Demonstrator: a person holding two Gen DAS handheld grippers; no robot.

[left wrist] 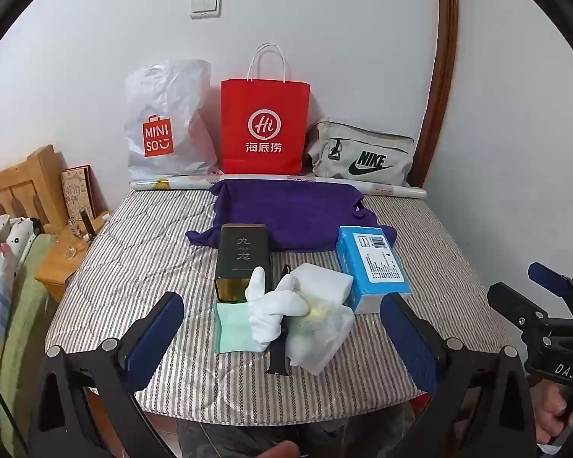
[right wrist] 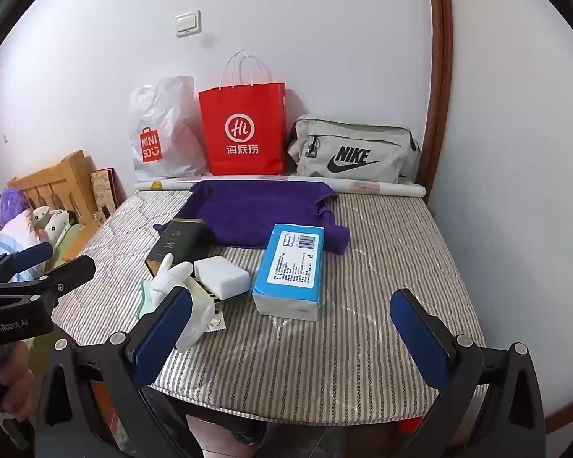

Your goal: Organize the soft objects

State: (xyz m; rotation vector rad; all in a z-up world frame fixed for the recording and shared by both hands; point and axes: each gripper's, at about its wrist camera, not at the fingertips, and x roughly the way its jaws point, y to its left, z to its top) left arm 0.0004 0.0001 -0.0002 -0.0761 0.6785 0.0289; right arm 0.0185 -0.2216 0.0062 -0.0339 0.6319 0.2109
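Note:
A pile lies on the striped mattress (left wrist: pixel 133 267): a white glove (left wrist: pixel 275 305), a green cloth (left wrist: pixel 233 328), a white sponge block (left wrist: pixel 321 280), a clear plastic bag (left wrist: pixel 317 336), a black strap (left wrist: pixel 279 358), a black box (left wrist: pixel 242 259) and a blue tissue pack (left wrist: pixel 374 263). A purple cloth (left wrist: pixel 286 213) is spread behind them. My left gripper (left wrist: pixel 282 339) is open and empty, just short of the pile. My right gripper (right wrist: pixel 290 336) is open and empty near the front edge, right of the glove (right wrist: pixel 172 274) and before the tissue pack (right wrist: pixel 290 271).
Against the wall stand a white Miniso plastic bag (left wrist: pixel 164 126), a red paper bag (left wrist: pixel 263 126) and a grey Nike bag (left wrist: pixel 363 152). A rolled sheet (left wrist: pixel 393 189) lies before them. A wooden bed and nightstand (left wrist: pixel 61 259) are on the left, a wall on the right.

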